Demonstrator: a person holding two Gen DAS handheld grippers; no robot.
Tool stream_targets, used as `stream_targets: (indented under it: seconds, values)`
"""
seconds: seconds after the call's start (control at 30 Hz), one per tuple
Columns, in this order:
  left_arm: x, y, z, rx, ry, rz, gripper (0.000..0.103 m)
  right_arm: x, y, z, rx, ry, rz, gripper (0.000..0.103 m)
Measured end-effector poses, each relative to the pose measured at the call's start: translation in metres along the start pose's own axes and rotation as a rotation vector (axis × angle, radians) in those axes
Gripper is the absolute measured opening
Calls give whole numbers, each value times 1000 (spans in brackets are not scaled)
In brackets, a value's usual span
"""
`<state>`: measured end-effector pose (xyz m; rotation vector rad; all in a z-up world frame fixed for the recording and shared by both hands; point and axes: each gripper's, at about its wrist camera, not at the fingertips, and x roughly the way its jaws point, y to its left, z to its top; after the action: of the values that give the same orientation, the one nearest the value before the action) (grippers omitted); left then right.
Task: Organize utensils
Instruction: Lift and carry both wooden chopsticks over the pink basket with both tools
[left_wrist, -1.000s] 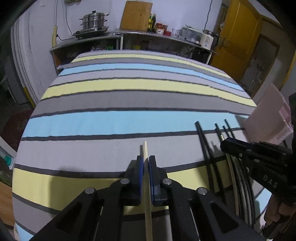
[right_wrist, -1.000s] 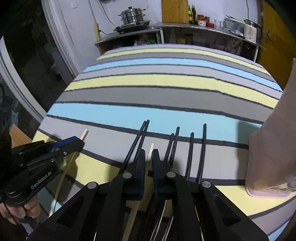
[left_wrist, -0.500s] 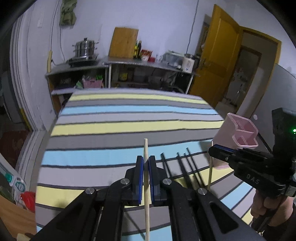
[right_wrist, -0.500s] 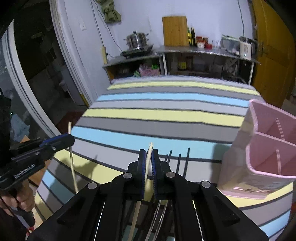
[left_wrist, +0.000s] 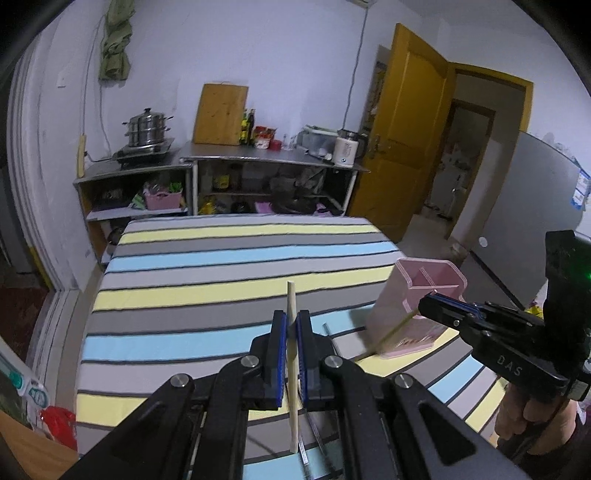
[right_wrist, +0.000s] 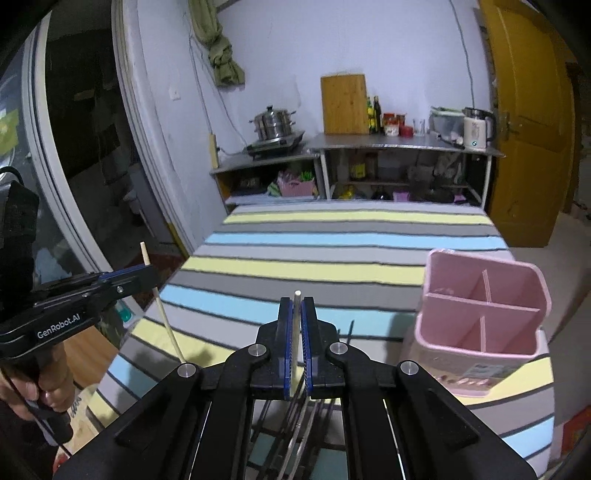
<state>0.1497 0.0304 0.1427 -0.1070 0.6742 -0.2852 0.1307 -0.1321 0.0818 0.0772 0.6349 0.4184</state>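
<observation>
The striped table (left_wrist: 236, 266) is bare across its whole middle and far half, all the way to the far edge, beyond which the metal shelf counter (left_wrist: 258, 157) stands along the wall; its left edge drops to the floor by a curved door frame, and the right edge runs near the pink divided holder (right_wrist: 480, 317), which stands upright close to the near right corner. The left gripper (left_wrist: 290, 332) is lifted above the table's near part, its blue pads clamped tight on a pale wooden chopstick (left_wrist: 291, 369) that sticks out past the tips and runs back between the arms. The right gripper (right_wrist: 296, 325) hangs just left of the holder — jaws pressed together on a second pale chopstick (right_wrist: 296, 332), seen nearly end-on. In the left view this second stick slants down across the holder's front. Below the right gripper, dark chopsticks (right_wrist: 295, 435) lie on the near stripes.
</observation>
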Motion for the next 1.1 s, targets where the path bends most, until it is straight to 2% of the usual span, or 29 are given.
stream_targets:
  seconds: [0.23, 0.47, 0.67, 0.87, 1.1]
  values:
    - [6, -37, 40, -2, -34, -92, 5, -36, -19, 24, 19, -80, -32, 5]
    - [32, -80, 83, -8, -50, -200, 5, -73, -52, 50, 46, -161, -113, 5]
    - [59, -116, 110, 10, -58, -248, 5, -89, -79, 70, 69, -207, -168, 5]
    - [91, -139, 121, 23, -61, -252, 5, -85, -98, 86, 88, -228, -190, 5]
    - [136, -141, 106, 9, -35, -244, 6, -56, -120, 73, 122, -185, -187, 5]
